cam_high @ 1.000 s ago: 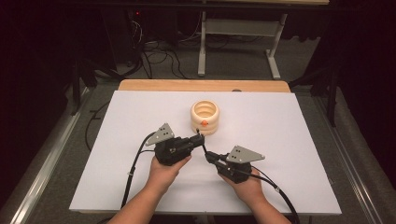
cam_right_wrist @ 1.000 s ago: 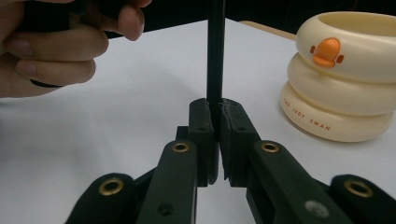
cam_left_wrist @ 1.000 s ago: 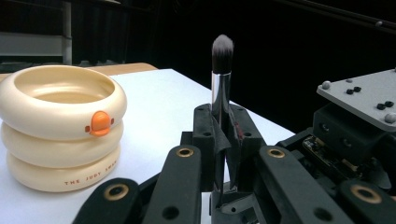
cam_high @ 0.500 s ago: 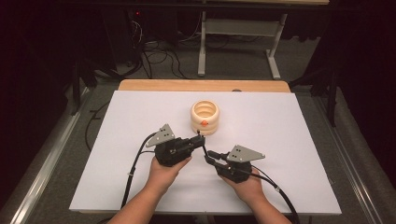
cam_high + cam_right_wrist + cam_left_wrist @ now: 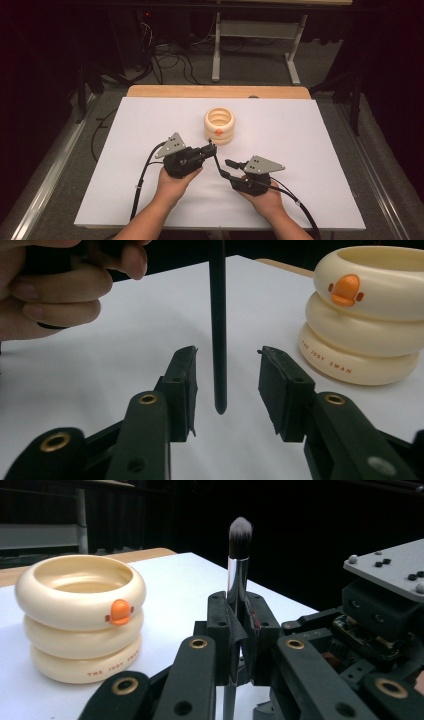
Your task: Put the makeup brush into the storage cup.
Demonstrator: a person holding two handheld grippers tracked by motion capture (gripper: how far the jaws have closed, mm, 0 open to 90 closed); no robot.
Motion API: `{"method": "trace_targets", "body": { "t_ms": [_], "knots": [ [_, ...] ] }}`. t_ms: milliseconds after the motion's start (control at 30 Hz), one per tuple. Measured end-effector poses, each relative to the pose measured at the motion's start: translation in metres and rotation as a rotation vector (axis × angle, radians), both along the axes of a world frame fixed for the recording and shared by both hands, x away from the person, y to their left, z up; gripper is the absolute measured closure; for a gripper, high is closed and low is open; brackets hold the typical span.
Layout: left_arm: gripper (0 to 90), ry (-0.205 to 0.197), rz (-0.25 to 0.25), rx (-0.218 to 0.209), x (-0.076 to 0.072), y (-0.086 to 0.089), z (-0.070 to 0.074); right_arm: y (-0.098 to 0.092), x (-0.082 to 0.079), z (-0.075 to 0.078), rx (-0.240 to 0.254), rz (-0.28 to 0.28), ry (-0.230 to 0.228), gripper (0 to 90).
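A cream holder (image 5: 219, 125) of three stacked rings with an orange duck-bill stud stands mid-table, also seen in the left gripper view (image 5: 80, 615) and the right gripper view (image 5: 370, 315). My left gripper (image 5: 211, 148) (image 5: 239, 605) is shut on a makeup brush (image 5: 236, 577), whose dark bristles point up. The brush's black handle (image 5: 218, 330) (image 5: 217, 160) hangs down between the pads of my right gripper (image 5: 226, 167) (image 5: 227, 372). Its jaws have just been opening and stand apart on either side of the handle without touching it.
The white table sheet (image 5: 310, 150) has free room left, right and behind the holder. A wooden table edge (image 5: 215, 91) runs along the far side, with dark floor, cables and a stand's legs beyond. The hand (image 5: 55, 290) holding the left gripper is close at upper left.
The right gripper's jaws have spread apart and let go of the brush handle. Both hands and the holder have stayed where they were.
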State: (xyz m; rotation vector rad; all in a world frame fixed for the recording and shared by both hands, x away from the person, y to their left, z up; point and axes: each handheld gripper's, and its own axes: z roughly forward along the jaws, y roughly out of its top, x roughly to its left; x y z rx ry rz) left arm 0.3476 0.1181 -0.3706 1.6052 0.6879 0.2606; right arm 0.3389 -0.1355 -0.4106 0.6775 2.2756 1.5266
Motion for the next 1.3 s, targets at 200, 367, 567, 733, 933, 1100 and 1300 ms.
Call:
{"method": "trace_targets", "body": {
  "t_ms": [200,367,567,733,933,1100,1300],
  "knots": [
    [83.6,-0.011,0.018,0.021,-0.001,0.003,0.0,-0.005,0.001,0.004,0.019,-0.017,0.004,55.0],
    [83.6,-0.023,0.04,0.04,-0.001,0.009,0.001,-0.01,0.002,0.007,0.028,-0.026,-0.001,49.2],
    [83.6,-0.036,0.071,0.053,-0.001,0.017,0.004,-0.02,0.004,0.009,0.041,-0.06,-0.007,42.6],
    [83.5,-0.047,0.094,0.066,-0.001,0.021,0.005,-0.028,0.006,0.011,0.039,-0.072,-0.014,38.1],
    [83.5,-0.062,0.126,0.089,-0.001,0.025,0.006,-0.038,0.006,0.012,0.041,-0.091,-0.019,32.4],
    [83.5,-0.08,0.162,0.116,-0.001,0.031,0.008,-0.048,0.006,0.015,0.057,-0.113,-0.03,29.3],
    [83.5,-0.089,0.196,0.126,0.0,0.037,0.009,-0.055,0.006,0.015,0.06,-0.139,-0.031,22.9]
  ]
}}
